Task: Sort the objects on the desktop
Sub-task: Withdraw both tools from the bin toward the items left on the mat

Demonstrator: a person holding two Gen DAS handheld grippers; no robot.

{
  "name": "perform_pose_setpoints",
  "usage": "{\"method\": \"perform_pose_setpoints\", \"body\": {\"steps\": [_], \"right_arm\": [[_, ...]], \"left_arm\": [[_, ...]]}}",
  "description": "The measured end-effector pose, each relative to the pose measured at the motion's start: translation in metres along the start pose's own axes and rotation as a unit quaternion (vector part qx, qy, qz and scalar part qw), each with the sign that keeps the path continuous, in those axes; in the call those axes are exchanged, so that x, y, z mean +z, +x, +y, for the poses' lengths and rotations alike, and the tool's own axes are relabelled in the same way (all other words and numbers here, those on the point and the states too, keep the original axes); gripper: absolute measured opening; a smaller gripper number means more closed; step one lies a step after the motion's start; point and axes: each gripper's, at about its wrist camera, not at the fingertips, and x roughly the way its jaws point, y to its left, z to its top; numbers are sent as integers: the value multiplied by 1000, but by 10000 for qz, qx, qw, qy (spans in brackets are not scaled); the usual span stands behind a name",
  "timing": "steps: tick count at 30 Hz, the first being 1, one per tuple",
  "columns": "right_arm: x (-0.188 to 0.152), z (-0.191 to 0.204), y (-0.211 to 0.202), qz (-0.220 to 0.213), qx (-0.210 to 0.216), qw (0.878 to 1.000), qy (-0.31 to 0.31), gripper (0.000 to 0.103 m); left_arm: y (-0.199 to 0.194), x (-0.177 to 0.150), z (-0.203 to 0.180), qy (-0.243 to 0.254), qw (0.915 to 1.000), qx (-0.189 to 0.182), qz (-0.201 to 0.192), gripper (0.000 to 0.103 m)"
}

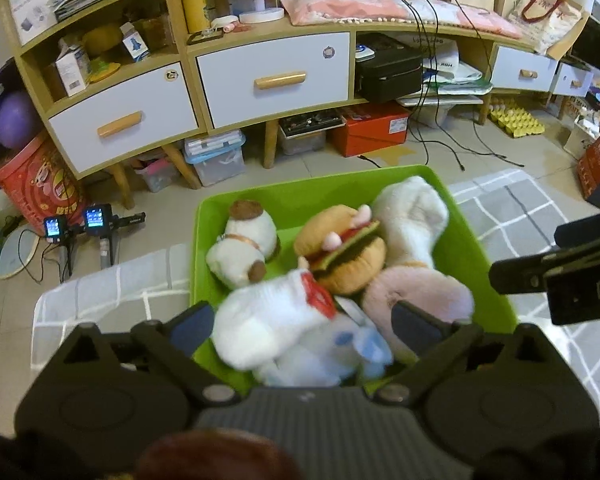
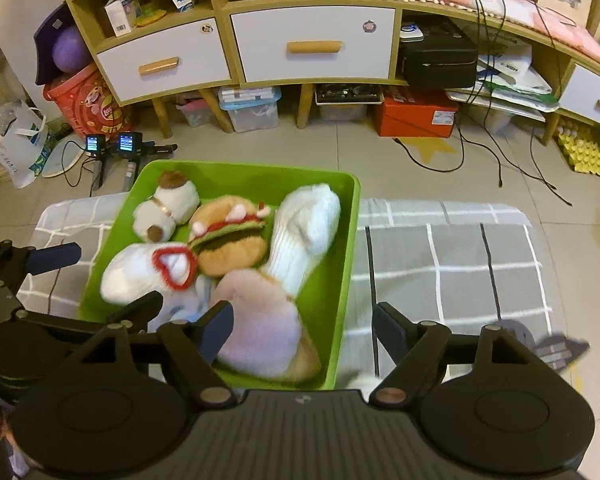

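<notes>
A green tray (image 1: pixel 260 204) sits on a grey checked cloth and holds soft things. In it are a white and brown plush dog (image 1: pixel 242 246), a plush burger (image 1: pixel 342 254), a long white sock (image 1: pixel 412 216), a pink sock (image 1: pixel 420 292) and a white sock with a red heart (image 1: pixel 268 320). My left gripper (image 1: pixel 304 322) hangs open over the tray's near end, holding nothing. My right gripper (image 2: pixel 302 330) is open above the tray's near right corner, over the pink sock (image 2: pixel 260 320) and the tray rim (image 2: pixel 350 240), also holding nothing.
The grey checked cloth (image 2: pixel 452 264) stretches to the right of the tray. Behind it stands a wooden cabinet with white drawers (image 2: pixel 312 44), with boxes and cables on the floor beneath. Two small screens on stands (image 2: pixel 112 144) sit on the floor at left.
</notes>
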Motion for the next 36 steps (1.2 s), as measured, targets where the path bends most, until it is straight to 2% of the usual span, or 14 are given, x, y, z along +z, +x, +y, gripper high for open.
{"method": "perform_pose_setpoints", "body": {"steps": [5,15,23,29,33,36], "right_arm": [[-22,-4,-22,38,64,9999,118,79],[-72,-11,-51,54,136,9995,266,79],[-104,-14,-71,71,186,9993,315,80],[-123,-16,-74,96,266,9990,352,82],[-139,-16,-65,142,373,9984,403,84],[-147,-16,-57,263,298,9986,354,84]], "left_arm": [[-28,-20,-8,-220,9997,-17,-60,102],[-64,-69,-33,-222,9996,-146,104,102],[-94,-97,-53,27,9998,-175,116,102],[-109,-116,-59,-56,9989,-457,116,102],[-108,-130,-60,-51,9986,-513,135,102],[-103,-139,-56,-172,9980,-548,262,102]]}}
